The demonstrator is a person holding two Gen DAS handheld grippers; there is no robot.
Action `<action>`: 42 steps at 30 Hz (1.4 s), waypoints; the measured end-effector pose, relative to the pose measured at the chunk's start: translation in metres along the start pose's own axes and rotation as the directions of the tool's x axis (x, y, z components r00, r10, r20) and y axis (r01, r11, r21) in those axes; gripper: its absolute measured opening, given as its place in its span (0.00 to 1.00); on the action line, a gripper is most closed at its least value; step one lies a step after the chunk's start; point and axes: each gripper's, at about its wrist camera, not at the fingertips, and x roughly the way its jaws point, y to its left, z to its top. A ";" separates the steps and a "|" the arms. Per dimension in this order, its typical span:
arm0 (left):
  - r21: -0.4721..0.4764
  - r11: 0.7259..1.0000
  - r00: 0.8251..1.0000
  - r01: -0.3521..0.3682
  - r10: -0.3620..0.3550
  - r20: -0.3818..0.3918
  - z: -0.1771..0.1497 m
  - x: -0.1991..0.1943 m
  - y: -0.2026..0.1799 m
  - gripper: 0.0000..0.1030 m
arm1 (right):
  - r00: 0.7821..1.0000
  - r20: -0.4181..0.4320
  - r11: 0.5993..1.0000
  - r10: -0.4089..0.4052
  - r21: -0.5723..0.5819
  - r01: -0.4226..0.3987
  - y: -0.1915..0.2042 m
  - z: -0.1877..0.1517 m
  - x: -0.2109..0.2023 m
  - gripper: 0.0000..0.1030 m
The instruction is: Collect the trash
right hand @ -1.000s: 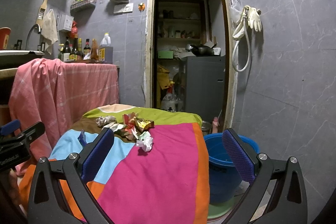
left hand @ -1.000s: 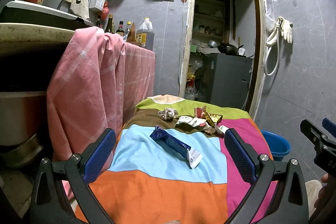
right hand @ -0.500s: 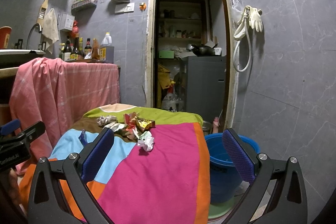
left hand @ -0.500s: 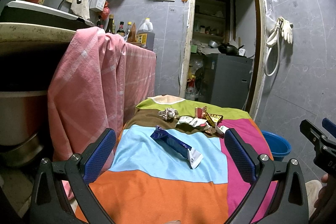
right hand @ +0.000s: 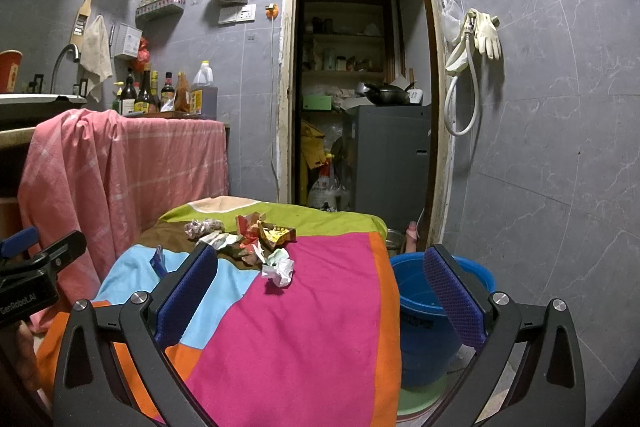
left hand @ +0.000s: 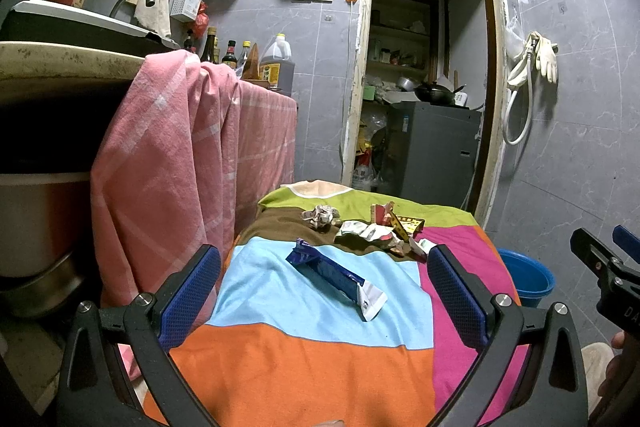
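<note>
A blue and white wrapper [left hand: 335, 277] lies on the light blue patch of the colourful tablecloth [left hand: 304, 371], just beyond my open left gripper [left hand: 322, 303]. Farther back lie a crumpled paper ball [left hand: 320, 216] and a heap of wrappers [left hand: 380, 231]. In the right wrist view the same heap [right hand: 256, 235] sits mid-table, with a crumpled white paper [right hand: 279, 267] nearest. My right gripper [right hand: 320, 297] hangs open and empty above the pink patch. A blue bucket [right hand: 430, 315] stands on the floor at the table's right edge.
A pink cloth [left hand: 176, 163] drapes over a counter on the left, with bottles [right hand: 160, 93] on top. An open doorway [right hand: 360, 87] behind the table shows a grey cabinet with a pan on it. White gloves and a hose [right hand: 474, 43] hang on the right wall.
Both views have barely shifted; the trash and both open grippers stay where they were.
</note>
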 end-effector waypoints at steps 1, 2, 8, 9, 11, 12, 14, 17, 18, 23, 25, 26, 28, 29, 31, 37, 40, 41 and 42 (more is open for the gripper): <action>0.000 1.000 1.000 0.000 0.000 0.000 0.000 0.000 0.000 0.98 | 1.000 -0.001 1.000 0.000 -0.001 0.000 0.000 0.000 0.000 1.00; 0.000 1.000 1.000 0.000 0.000 0.000 0.000 0.000 0.000 0.98 | 1.000 -0.001 1.000 0.000 -0.001 0.000 0.000 0.000 0.000 1.00; 0.000 1.000 1.000 0.000 0.000 -0.001 0.000 0.000 0.000 0.98 | 1.000 0.001 1.000 -0.001 -0.001 0.001 0.000 0.000 0.000 1.00; -0.001 1.000 1.000 0.000 0.000 -0.002 0.000 0.000 0.000 0.98 | 1.000 0.000 1.000 0.000 0.000 0.000 0.000 0.000 0.000 1.00; -0.002 1.000 1.000 0.001 -0.001 -0.001 -0.003 0.000 0.001 0.98 | 1.000 -0.002 1.000 0.000 0.000 0.000 0.000 0.000 0.000 1.00; -0.002 1.000 1.000 0.001 -0.001 -0.001 -0.003 0.000 0.002 0.98 | 1.000 -0.001 1.000 0.000 -0.001 0.000 0.000 0.000 0.000 1.00; 0.000 1.000 1.000 -0.001 0.001 -0.001 -0.003 0.000 0.001 0.98 | 1.000 -0.004 1.000 0.001 0.000 -0.001 0.000 0.001 0.000 1.00; -0.001 1.000 1.000 0.001 -0.001 -0.001 -0.003 0.003 0.002 0.98 | 1.000 -0.004 1.000 0.000 0.000 0.000 -0.002 -0.001 0.001 1.00; -0.001 1.000 1.000 0.001 -0.001 -0.001 -0.003 0.003 0.002 0.98 | 1.000 -0.003 1.000 -0.001 0.000 0.001 -0.002 -0.001 0.001 1.00; 0.000 1.000 1.000 0.002 -0.002 -0.002 -0.004 0.004 0.003 0.98 | 1.000 -0.005 1.000 -0.001 0.000 0.001 -0.002 0.000 0.001 1.00; 0.000 1.000 1.000 0.002 -0.002 -0.002 -0.004 0.004 0.003 0.98 | 1.000 -0.005 1.000 0.000 0.001 0.000 -0.002 0.000 0.001 1.00; 0.000 1.000 1.000 0.002 -0.002 -0.002 -0.004 0.004 0.003 0.98 | 1.000 -0.005 1.000 -0.001 0.001 0.001 -0.002 0.000 0.001 1.00; -0.001 1.000 1.000 0.001 -0.001 -0.001 -0.004 0.004 0.003 0.98 | 1.000 -0.005 1.000 0.000 0.001 0.000 -0.003 0.000 0.001 1.00; -0.001 1.000 1.000 0.001 -0.001 -0.001 -0.004 0.004 0.003 0.98 | 1.000 -0.005 1.000 0.000 0.000 0.000 -0.003 0.001 0.001 1.00; -0.001 1.000 1.000 0.000 0.000 -0.001 -0.004 0.004 0.003 0.98 | 1.000 -0.005 1.000 0.000 0.000 0.000 -0.003 0.000 0.001 1.00; -0.010 1.000 1.000 0.009 -0.009 -0.005 -0.012 0.013 0.005 0.98 | 1.000 0.014 1.000 0.012 0.004 -0.012 0.003 -0.001 0.006 1.00; -0.005 1.000 1.000 0.010 -0.010 0.001 -0.003 0.020 0.004 0.98 | 0.999 0.051 1.000 0.020 0.001 -0.020 0.003 0.006 0.011 1.00; -0.003 1.000 1.000 0.008 -0.008 -0.001 0.000 0.023 0.003 0.98 | 0.998 0.056 1.000 0.025 0.002 -0.025 0.001 0.008 0.015 1.00; -0.003 1.000 1.000 0.010 -0.010 -0.006 0.003 0.028 0.002 0.98 | 0.997 0.063 0.999 0.036 0.007 -0.037 0.000 0.011 0.020 1.00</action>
